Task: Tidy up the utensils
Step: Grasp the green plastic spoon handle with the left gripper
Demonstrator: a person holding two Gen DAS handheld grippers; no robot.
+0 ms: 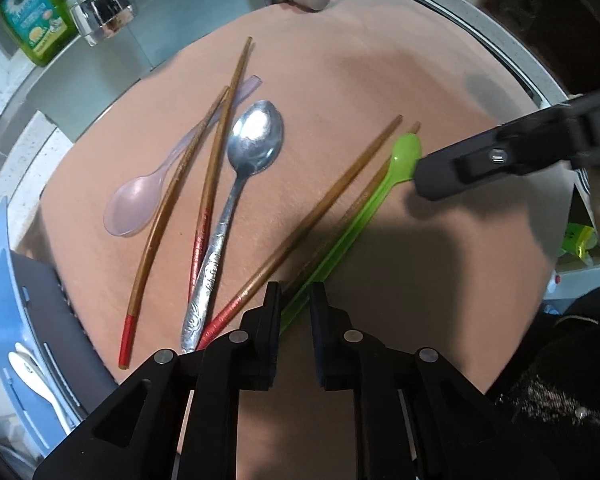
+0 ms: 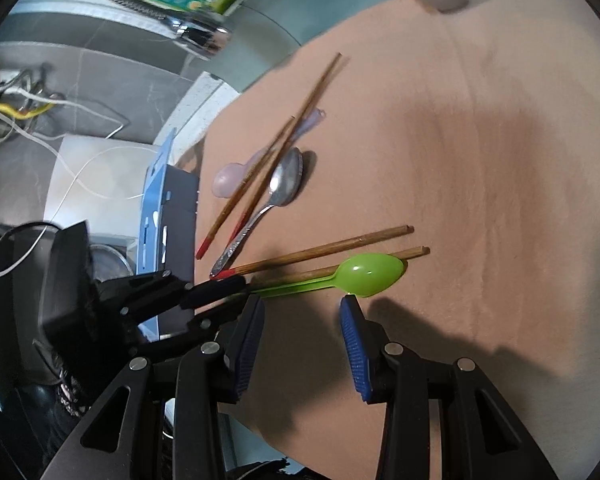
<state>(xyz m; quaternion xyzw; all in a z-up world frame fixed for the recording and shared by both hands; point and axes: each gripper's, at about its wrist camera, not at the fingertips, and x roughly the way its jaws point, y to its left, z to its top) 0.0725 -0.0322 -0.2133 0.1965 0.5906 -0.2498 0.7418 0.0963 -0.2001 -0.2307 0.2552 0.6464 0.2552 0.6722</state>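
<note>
Down over the peach cloth (image 1: 380,60), soft and faintly creased, the left gripper (image 1: 296,300) points almost straight at the handle end of the green spoon (image 1: 364,216). Its black fingers are close together with the glossy plastic handle and a chopstick (image 1: 356,196) running into the narrow gap; whether the pads actually press on them, I cannot tell. The right gripper (image 2: 304,308) hangs just short of the green bowl, its ribbed blue pads (image 2: 354,344) set apart with nothing between them.

A second wooden chopstick (image 1: 324,208), red-wrapped at its thick end, lies just beside the green spoon. Further left, two more chopsticks cross a translucent pink spoon (image 1: 134,204), and a steel spoon (image 1: 252,140) with an embossed handle lies among them, shiny and rounded.

The cloth covers a counter next to a steel sink (image 1: 180,12): chrome tap (image 1: 100,8), green soap bottle (image 1: 32,16). A blue rack (image 1: 4,300) sits at the cloth's left edge.
</note>
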